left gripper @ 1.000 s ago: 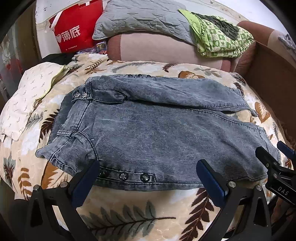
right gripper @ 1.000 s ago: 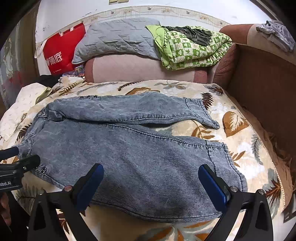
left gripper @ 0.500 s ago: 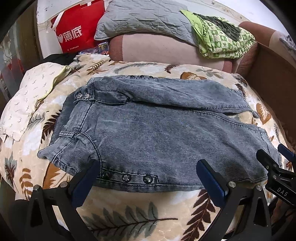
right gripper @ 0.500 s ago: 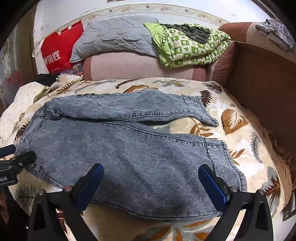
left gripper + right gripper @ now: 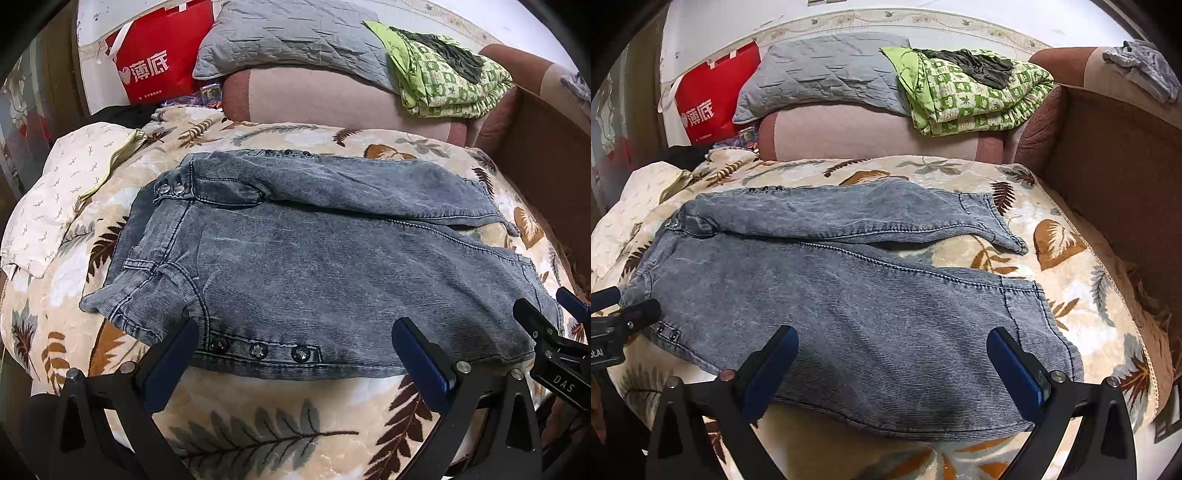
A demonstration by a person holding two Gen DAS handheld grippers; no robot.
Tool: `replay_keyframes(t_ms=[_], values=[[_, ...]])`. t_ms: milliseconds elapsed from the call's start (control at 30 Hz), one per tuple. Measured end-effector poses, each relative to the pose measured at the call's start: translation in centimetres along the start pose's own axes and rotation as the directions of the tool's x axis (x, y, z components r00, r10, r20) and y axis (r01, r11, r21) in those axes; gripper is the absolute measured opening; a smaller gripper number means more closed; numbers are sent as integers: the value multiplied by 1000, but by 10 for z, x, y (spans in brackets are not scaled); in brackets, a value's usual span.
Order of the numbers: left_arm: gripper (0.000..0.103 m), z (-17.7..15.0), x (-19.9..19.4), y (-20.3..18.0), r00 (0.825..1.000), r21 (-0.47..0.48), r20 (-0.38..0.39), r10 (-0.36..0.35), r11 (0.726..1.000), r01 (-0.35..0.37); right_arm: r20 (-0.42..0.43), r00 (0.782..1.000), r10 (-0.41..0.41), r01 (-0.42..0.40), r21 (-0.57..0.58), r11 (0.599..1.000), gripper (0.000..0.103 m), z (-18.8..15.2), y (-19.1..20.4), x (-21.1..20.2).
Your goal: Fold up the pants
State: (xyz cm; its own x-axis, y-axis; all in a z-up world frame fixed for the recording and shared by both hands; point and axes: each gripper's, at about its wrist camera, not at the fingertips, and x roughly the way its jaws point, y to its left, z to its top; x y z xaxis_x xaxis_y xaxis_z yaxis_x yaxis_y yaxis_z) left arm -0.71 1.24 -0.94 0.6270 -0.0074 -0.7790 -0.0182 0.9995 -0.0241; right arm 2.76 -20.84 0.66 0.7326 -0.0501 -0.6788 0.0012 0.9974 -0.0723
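Grey-blue denim pants (image 5: 314, 258) lie flat on a leaf-patterned blanket (image 5: 258, 435), waist to the left, legs to the right, the far leg angled away from the near leg. They also show in the right wrist view (image 5: 868, 314). My left gripper (image 5: 295, 350) is open over the near waist edge by the row of snap buttons (image 5: 258, 350). My right gripper (image 5: 892, 363) is open over the near leg, close to its cuff (image 5: 1041, 332). Neither holds anything. Each gripper shows at the edge of the other's view.
A pink sofa back (image 5: 868, 133) carries a grey pillow (image 5: 820, 74) and a green checked quilt (image 5: 967, 96). A red bag (image 5: 159, 62) stands at back left. A white patterned cloth (image 5: 66, 184) lies at left. A brown armrest (image 5: 1115, 155) bounds the right.
Both grippers have drawn back slightly toward me and the view has shifted a little; the pants have not moved and both grippers stay open.
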Motion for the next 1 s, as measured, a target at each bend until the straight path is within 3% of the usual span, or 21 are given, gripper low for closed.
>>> replay_keyframes(t_ms=[1000], values=[[103, -3, 4, 4, 1000, -19, -11, 1, 1000, -1, -17, 1000, 4, -4, -9, 1000, 103, -2, 2, 4]])
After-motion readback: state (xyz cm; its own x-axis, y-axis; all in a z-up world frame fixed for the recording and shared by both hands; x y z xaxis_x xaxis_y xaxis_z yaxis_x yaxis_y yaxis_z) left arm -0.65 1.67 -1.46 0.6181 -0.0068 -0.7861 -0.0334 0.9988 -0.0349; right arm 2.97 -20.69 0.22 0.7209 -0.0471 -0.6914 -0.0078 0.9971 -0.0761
